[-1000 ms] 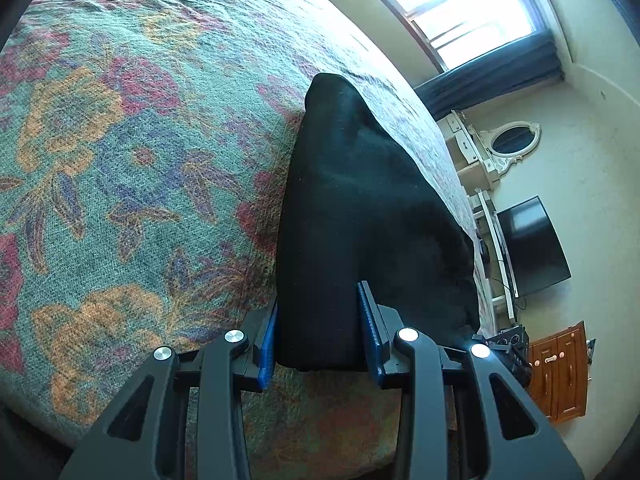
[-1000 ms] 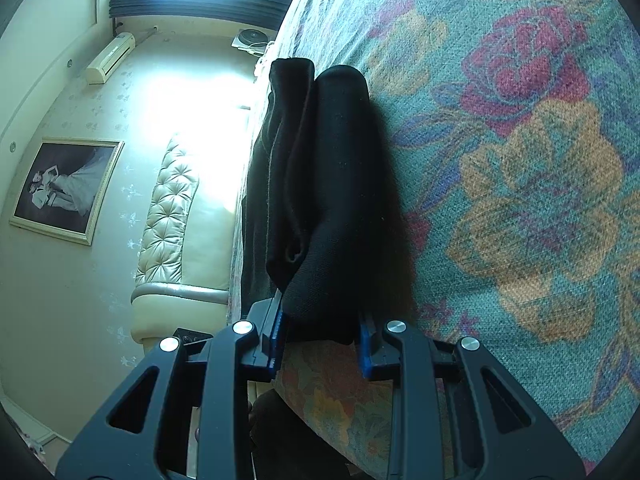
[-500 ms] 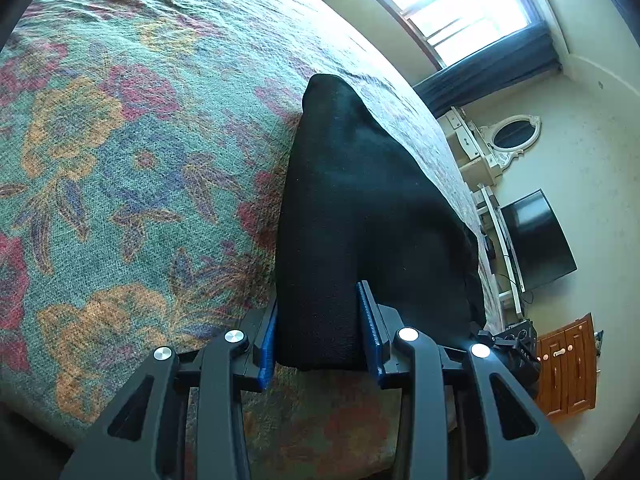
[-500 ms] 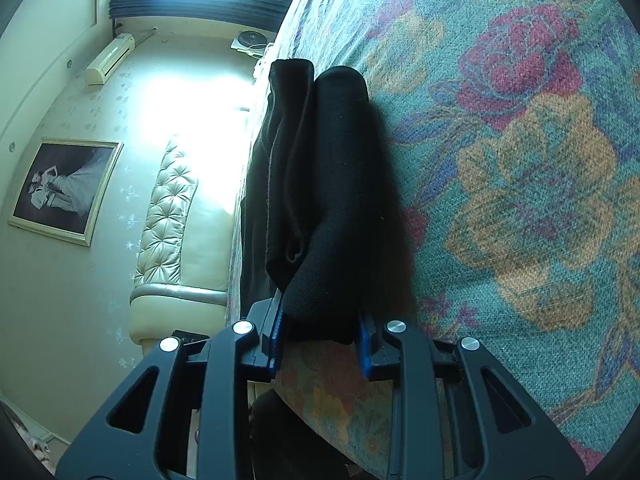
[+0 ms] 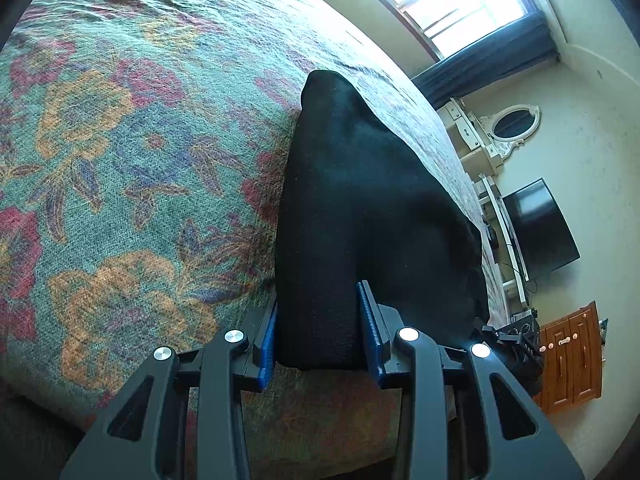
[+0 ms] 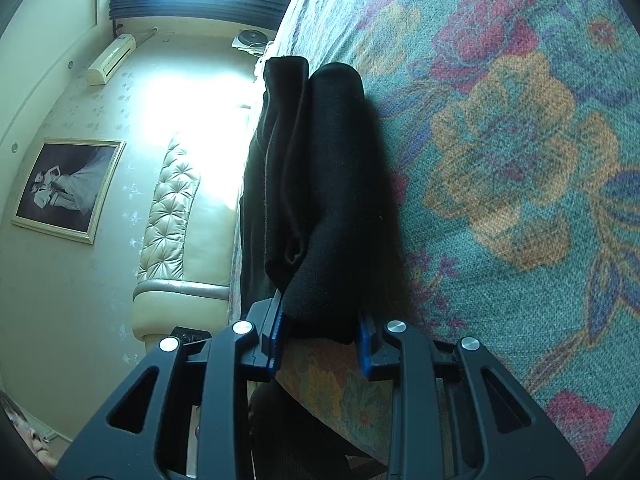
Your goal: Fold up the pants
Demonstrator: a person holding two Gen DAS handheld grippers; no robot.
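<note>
1. Left gripper [image 5: 318,332]: fingers pinch the pants [image 5: 360,208] edge, at the bed [image 5: 120,140] edge, to carry the fold.
2. Right gripper [image 6: 320,336]: clamps the layered pants [image 6: 332,184] bundle, keeping layers aligned on the bed [image 6: 520,160].

No legible text, either view

Left wrist: small dark device [image 5: 520,338] at lower right by the wooden cabinet [image 5: 570,360] has faint pale marks on its face, too small/blurred to read; TV screen [image 5: 540,226] blank, no logo made out. Right wrist: framed b/w photo [image 6: 66,188] on wall carries no caption that can be read; wall AC unit [image 6: 112,58] and round device [image 6: 250,38] near the window show no brand at this res; dark panel [image 6: 190,336] by the headboard base has a few pale dots, unreadable. Bedspread [image 6: 520,160] is floral pattern only, no lettering
</note>
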